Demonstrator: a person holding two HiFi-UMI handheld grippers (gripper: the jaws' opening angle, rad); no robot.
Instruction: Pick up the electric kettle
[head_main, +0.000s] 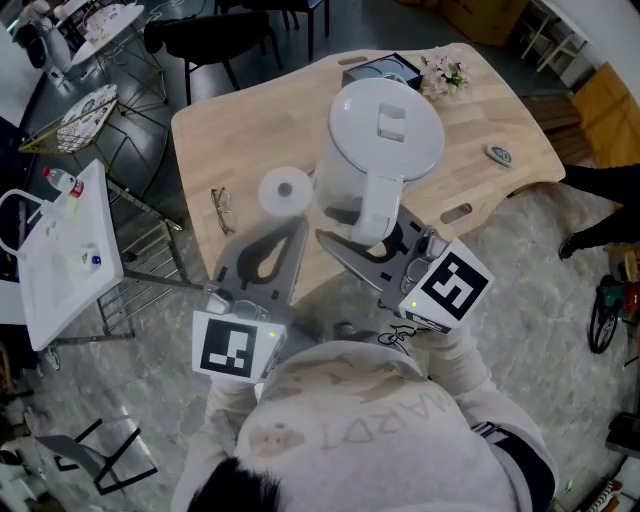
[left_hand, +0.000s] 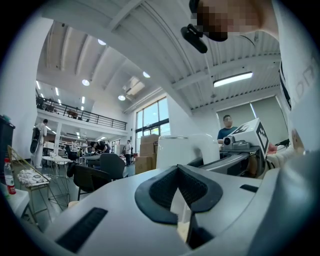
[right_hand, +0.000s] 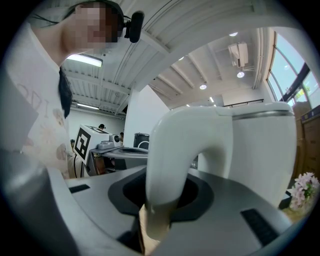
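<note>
The white electric kettle (head_main: 380, 140) hangs above the wooden table (head_main: 250, 140), off its round white base (head_main: 285, 190). My right gripper (head_main: 365, 242) is shut on the kettle's curved handle (head_main: 375, 212). In the right gripper view the handle (right_hand: 170, 150) runs down between the dark pads (right_hand: 200, 192), with the kettle body (right_hand: 255, 150) behind it. My left gripper (head_main: 298, 228) hovers just left of the kettle, shut with nothing in it. In the left gripper view the gripper (left_hand: 178, 169) has its tips meeting, and the kettle (left_hand: 180, 150) rises beyond them.
A pair of glasses (head_main: 222, 208) lies near the table's left edge. A black box (head_main: 380, 70), pink flowers (head_main: 445, 75) and a small oval item (head_main: 500, 155) sit at the far side. A white rack (head_main: 60, 250) with a bottle (head_main: 62, 182) stands left.
</note>
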